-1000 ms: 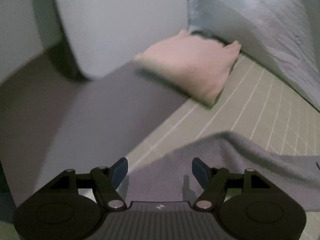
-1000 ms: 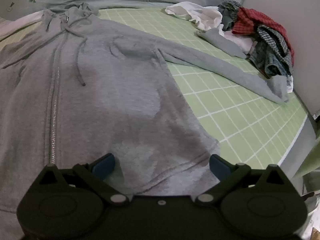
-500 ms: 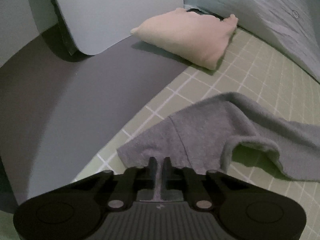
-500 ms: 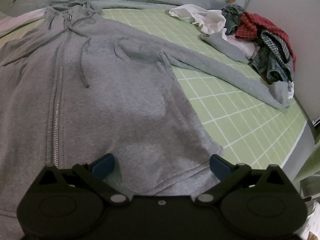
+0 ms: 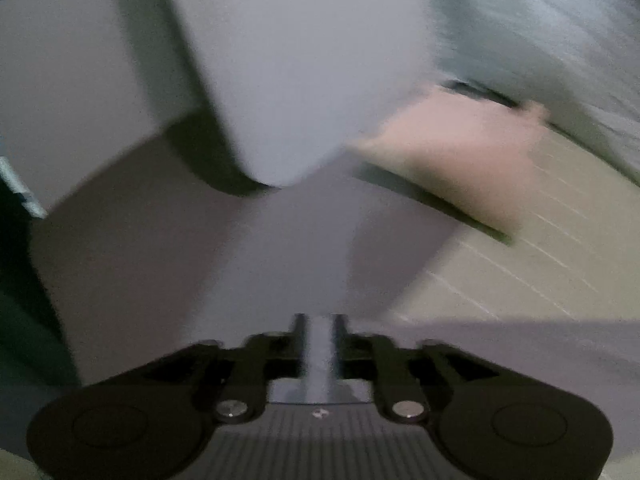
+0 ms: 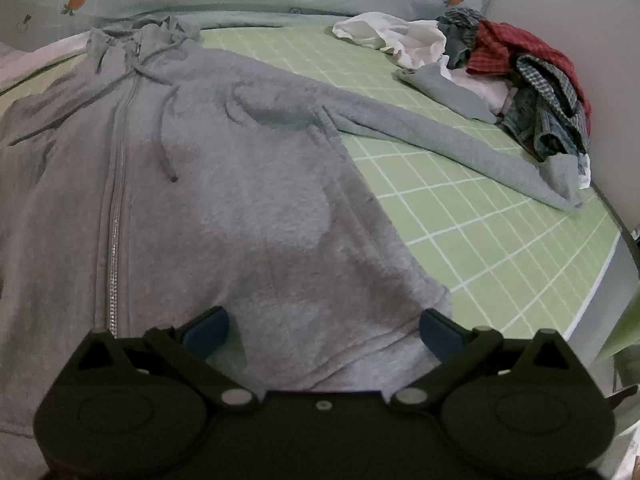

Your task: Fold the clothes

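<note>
A grey zip hoodie (image 6: 240, 184) lies spread face up on the green checked sheet (image 6: 480, 220), one sleeve stretched out to the right. My right gripper (image 6: 324, 330) hovers open over its lower hem, with only flat cloth beneath the blue pads. In the blurred left wrist view, my left gripper (image 5: 319, 328) has its fingers close together with a strip of the hoodie's other grey sleeve (image 5: 520, 344) pinched between them. Its jaws are opening slightly while the cloth still sits between the pads.
A folded pink garment (image 5: 460, 160) lies by the pale blue quilt (image 5: 540, 40) and a white headboard panel (image 5: 288, 60). The bed's grey side (image 5: 160, 260) drops off to the left. A pile of mixed clothes (image 6: 520, 72) sits at the far right near the bed edge.
My left gripper went from open over the sleeve end to closed on it, then rose with the cloth as the view swung and blurred. The right gripper stayed put and open.
</note>
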{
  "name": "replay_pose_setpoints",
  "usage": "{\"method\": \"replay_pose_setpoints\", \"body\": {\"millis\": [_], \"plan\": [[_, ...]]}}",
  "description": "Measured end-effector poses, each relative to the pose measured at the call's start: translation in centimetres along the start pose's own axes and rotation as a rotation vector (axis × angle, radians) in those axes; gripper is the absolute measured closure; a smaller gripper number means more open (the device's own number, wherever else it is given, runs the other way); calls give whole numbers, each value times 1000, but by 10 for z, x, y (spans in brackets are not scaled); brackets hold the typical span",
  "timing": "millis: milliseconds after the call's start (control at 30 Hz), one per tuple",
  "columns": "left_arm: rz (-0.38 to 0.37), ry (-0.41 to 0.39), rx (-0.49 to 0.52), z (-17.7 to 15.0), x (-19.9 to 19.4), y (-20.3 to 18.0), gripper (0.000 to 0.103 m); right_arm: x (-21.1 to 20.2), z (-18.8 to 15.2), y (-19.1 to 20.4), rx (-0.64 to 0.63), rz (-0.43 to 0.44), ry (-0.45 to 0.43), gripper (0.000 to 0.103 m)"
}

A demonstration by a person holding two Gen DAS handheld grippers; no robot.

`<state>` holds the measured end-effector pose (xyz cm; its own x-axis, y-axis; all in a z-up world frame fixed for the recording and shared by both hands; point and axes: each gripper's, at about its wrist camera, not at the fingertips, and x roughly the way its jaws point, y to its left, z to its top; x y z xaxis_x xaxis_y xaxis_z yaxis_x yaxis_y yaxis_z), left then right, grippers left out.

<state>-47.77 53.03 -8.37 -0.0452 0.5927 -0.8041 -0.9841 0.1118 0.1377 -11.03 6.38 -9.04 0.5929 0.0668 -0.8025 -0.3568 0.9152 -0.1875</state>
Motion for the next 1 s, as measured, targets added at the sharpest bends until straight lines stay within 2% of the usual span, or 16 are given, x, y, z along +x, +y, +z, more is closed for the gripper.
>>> {"method": "replay_pose_setpoints", "body": {"millis": [67,133,300,367,433,467,567,700,733,767,833,867,900,933,967,1000], "plan": [[-77,18,78,-16,-11,-30,69,1,0,-1,2,10,-2,0],[-170,48,164,-34,-22,-64,60,1,-1,-4,3,24,-4,0],[-505,168,338,-82,-62,-140,39,0,0,-17,-28,97,-1,0],[-636,217,387,-103,-81,-163,33,-5,1,-25,-44,127,-31,0],[-734,265,424,-126,-98,-180,31,-10,2,-37,-49,147,-71,0],[-759,285,446,-136,-104,-188,29,-10,2,-44,-51,157,-78,0],[-769,332,508,-166,-119,-209,27,-6,2,-66,-56,190,-82,0],[-728,331,453,-185,-128,-214,27,8,-2,-90,-69,263,-30,2],[-731,341,419,-187,-128,-214,27,11,-3,-95,-74,290,-17,5],[-739,355,384,-189,-128,-214,29,15,-3,-99,-78,333,0,7],[-749,375,322,-194,-129,-214,40,23,-3,-104,-94,434,39,24],[-744,372,312,-198,-131,-216,59,25,-1,-104,-122,466,43,25],[-739,370,302,-201,-134,-217,77,25,0,-104,-153,494,43,33],[-734,367,292,-205,-136,-219,83,25,1,-103,-190,529,41,50],[-726,358,285,-207,-140,-220,87,23,3,-104,-200,563,45,59],[-714,340,282,-206,-146,-222,91,21,6,-105,-205,597,50,74]]}}
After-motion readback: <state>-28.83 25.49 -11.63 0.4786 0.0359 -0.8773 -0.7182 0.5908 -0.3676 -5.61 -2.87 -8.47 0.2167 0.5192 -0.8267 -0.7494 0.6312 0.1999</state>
